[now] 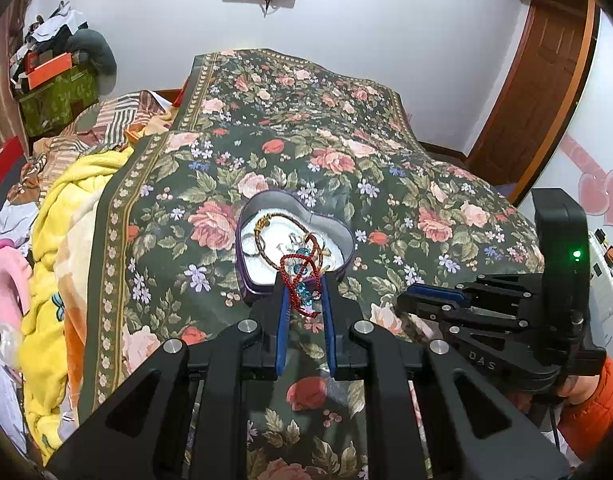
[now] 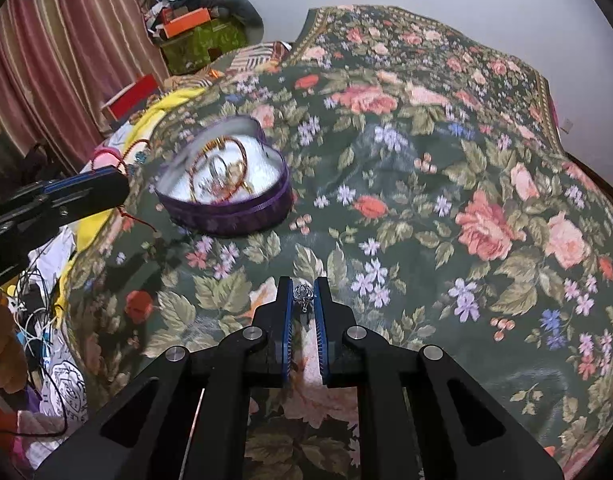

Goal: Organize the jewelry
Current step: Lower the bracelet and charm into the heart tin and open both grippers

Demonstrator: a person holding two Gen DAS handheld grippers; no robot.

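Note:
A purple heart-shaped tin (image 1: 246, 276) (image 2: 226, 212) sits open on the floral bedspread, with bracelets and rings (image 1: 282, 236) (image 2: 222, 172) on its white lining. My left gripper (image 1: 304, 292) is shut on a red cord bracelet with blue beads (image 1: 302, 276), held just above the tin's near rim. It also shows in the right wrist view (image 2: 86, 188), left of the tin. My right gripper (image 2: 303, 294) is shut on a small silver ring (image 2: 302, 294), held above the bedspread, well right of the tin. It shows in the left wrist view (image 1: 422, 300) too.
The floral bedspread (image 1: 386, 184) (image 2: 466, 160) covers the bed. A yellow blanket (image 1: 62, 216) and clutter lie along the left side. Boxes (image 1: 50, 80) are stacked in the far left corner. A wooden door (image 1: 538, 92) is at the right.

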